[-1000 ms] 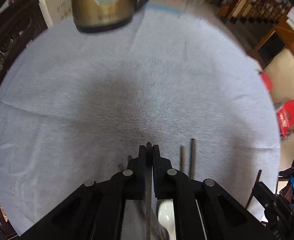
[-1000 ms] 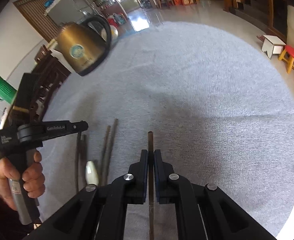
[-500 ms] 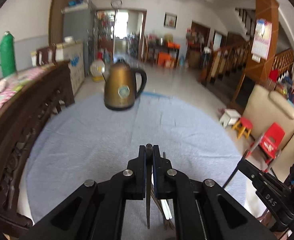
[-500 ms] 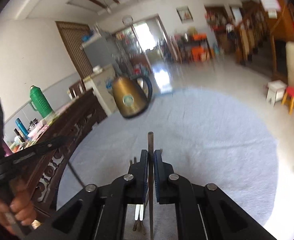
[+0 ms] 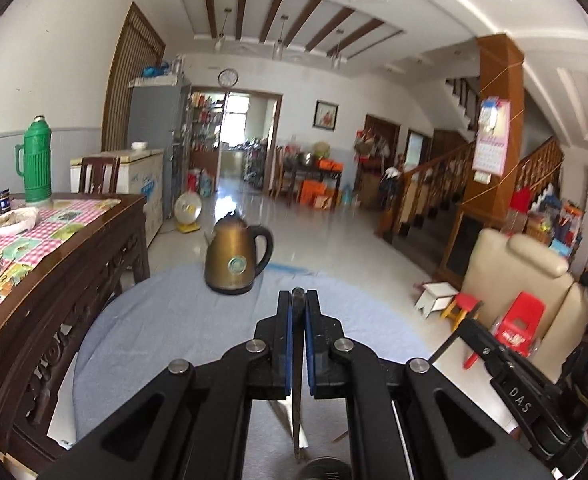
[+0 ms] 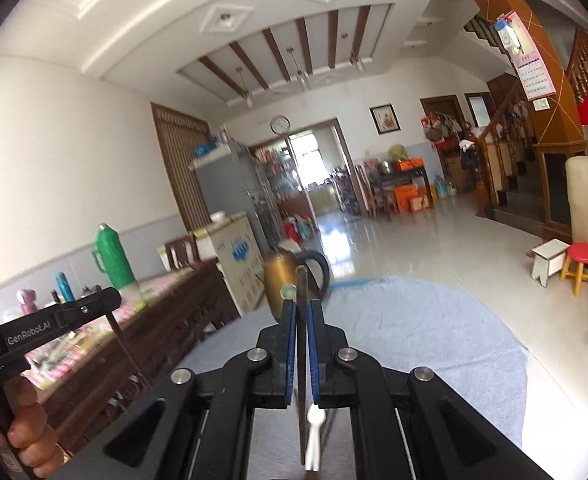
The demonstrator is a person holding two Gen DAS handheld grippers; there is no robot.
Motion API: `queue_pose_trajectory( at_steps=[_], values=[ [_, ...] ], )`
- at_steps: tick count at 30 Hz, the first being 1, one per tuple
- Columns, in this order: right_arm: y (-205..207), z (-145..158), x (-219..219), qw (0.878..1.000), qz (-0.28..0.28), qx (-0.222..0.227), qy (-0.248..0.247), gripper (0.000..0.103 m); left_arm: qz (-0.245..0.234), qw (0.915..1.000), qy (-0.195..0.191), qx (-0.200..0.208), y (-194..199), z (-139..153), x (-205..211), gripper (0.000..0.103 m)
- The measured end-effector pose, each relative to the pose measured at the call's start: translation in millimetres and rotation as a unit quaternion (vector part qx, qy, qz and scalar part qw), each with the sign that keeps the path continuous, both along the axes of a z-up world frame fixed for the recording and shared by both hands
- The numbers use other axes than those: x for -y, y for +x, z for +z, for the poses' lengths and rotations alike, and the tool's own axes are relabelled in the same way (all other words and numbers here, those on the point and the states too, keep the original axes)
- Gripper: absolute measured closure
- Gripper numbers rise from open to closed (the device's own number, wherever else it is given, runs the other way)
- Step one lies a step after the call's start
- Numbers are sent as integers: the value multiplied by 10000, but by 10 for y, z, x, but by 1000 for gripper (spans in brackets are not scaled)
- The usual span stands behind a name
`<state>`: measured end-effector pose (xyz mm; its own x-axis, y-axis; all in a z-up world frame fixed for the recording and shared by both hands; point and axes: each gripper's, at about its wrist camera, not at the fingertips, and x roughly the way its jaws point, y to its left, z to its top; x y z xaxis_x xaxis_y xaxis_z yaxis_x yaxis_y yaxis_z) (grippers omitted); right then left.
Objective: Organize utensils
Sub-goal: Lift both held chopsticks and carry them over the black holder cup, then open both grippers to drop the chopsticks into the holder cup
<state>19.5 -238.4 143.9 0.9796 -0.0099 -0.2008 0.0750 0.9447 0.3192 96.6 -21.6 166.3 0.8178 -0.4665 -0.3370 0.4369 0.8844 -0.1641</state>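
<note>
two tongs were up off the surface (image 5: 162, 332), each clamped shut on a single dark chopstick. the left tongs (image 5: 297, 304) pinched a chopstick (image 5: 296, 404) that ran back between the blue pads and hung below them; the right tongs (image 6: 302, 312) gripped another chopstick (image 6: 301, 280) whose tip stuck out ahead of the pads. both pointed nearly level, toward the kettle (image 5: 234, 258) standing far ahead on the grey cloth. below and behind the right tongs a white spoon (image 6: 313, 436) and some more sticks lay on the cloth, partly hidden by the tongs' frame. a hand (image 6: 30, 436) held the left tool's grip at the left edge of the right view.

the step looked like carrying two sticks to be paired. to do it well, i judged, keep the squeeze firm, since a thin stick pivots easily between flat pads. bring both down low and level before letting go, lay them parallel and just beside each other, tips aligned, clear of the spoon. release one at a time so neither rolls.
</note>
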Motion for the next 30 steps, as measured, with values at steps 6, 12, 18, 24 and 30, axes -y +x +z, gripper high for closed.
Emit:
queue_pose_trajectory(
  at_steps=[6, 12, 18, 24, 30],
  values=[
    [-166, 117, -99, 9996, 250, -143, 40, 96, -156, 9998, -63, -80, -206, -15, 36, 97],
    [-127, -212, -252, 9954, 361, -857, -227, 96, -118, 9966, 87, -809, -36, -467, 115, 98],
    [-13, -576, -161, 9879, 475, -1479, 24, 95, -181, 9878, 155, -1536, 115, -810, 100, 98],
    [-229, -600, 41, 9935, 399, -994, 384, 32, -37, 9897, -22, -1429, 19, -789, -116, 49],
    [-428, -537, 288, 9965, -198, -631, 517, 35, 327, 9926, -203, -1154, -99, -722, -455, 40]
  ],
)
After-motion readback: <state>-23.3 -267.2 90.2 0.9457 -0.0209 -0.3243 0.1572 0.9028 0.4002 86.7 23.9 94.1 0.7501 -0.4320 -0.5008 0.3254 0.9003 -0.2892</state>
